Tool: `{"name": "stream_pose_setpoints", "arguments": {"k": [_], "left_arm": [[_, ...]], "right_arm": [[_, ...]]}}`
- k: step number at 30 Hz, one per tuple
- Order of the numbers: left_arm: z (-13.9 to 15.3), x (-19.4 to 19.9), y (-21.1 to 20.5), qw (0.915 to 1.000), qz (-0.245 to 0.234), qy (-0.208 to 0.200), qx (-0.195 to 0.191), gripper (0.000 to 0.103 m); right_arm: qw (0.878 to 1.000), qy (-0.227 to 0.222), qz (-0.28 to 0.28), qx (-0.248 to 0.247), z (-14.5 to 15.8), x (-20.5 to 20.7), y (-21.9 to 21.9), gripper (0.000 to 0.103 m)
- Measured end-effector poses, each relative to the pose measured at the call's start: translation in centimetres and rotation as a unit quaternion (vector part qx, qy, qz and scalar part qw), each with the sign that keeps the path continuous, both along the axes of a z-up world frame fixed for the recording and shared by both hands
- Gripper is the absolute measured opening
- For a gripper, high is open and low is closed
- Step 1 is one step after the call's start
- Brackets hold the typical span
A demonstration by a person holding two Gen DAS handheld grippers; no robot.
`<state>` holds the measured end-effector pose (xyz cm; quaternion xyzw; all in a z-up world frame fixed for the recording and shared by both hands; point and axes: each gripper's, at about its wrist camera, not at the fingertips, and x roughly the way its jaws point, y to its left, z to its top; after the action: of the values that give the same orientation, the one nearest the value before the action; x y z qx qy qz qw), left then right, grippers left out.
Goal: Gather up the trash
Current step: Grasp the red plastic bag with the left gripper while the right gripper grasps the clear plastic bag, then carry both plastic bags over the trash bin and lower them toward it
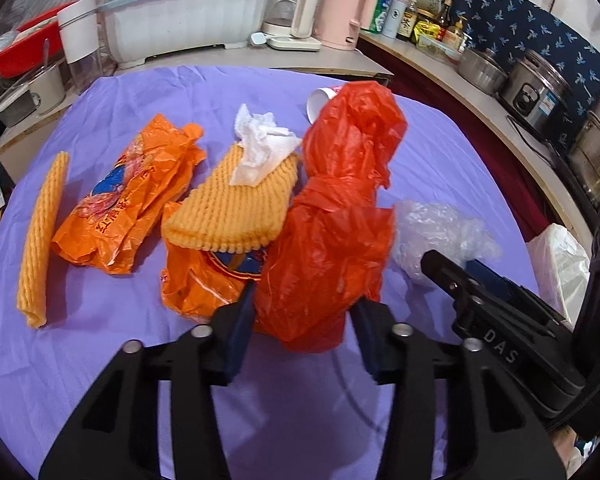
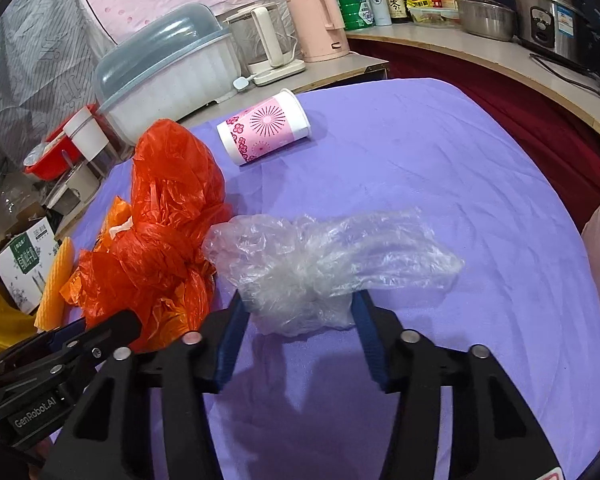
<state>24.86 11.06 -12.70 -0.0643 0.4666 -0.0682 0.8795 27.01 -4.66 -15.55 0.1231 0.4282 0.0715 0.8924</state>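
Trash lies on a purple cloth. My left gripper is open, its jaws either side of the near end of a crumpled red plastic bag, which also shows in the right wrist view. My right gripper is open around the near end of a clear plastic bag; that bag shows in the left wrist view. Orange printed bags, yellow foam nets and a white tissue lie to the left. A pink paper cup lies on its side beyond.
A counter behind holds a covered dish rack, kettles, bottles and steel pots. A white bag hangs at the table's right edge. A box and red basin sit at the left.
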Motion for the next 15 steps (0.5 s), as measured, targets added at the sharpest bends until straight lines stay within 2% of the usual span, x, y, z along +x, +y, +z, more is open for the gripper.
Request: {"name": "stream_pose_setpoints", "arguments": {"k": [4, 11, 15], "left_arm": [[0.5, -0.4, -0.5, 0.9999, -0.006, -0.009, 0.002, 0.026], [2.2, -1.6, -0.9, 0.9997, -0.007, -0.022, -0.004, 0.018], [3.9, -2.6, -1.2, 0.9992, -0.009, -0.038, -0.009, 0.017]], "right_arm": [[1.0, -0.006, 0.004, -0.005, 0.4, -0.3, -0.3, 0.02], [1.0, -0.021, -0.012, -0.005, 2.0, -1.7, -1.9, 0.006], [0.999, -0.039, -0.027, -0.004, 3.8, -3.2, -3.4, 0.003]]}}
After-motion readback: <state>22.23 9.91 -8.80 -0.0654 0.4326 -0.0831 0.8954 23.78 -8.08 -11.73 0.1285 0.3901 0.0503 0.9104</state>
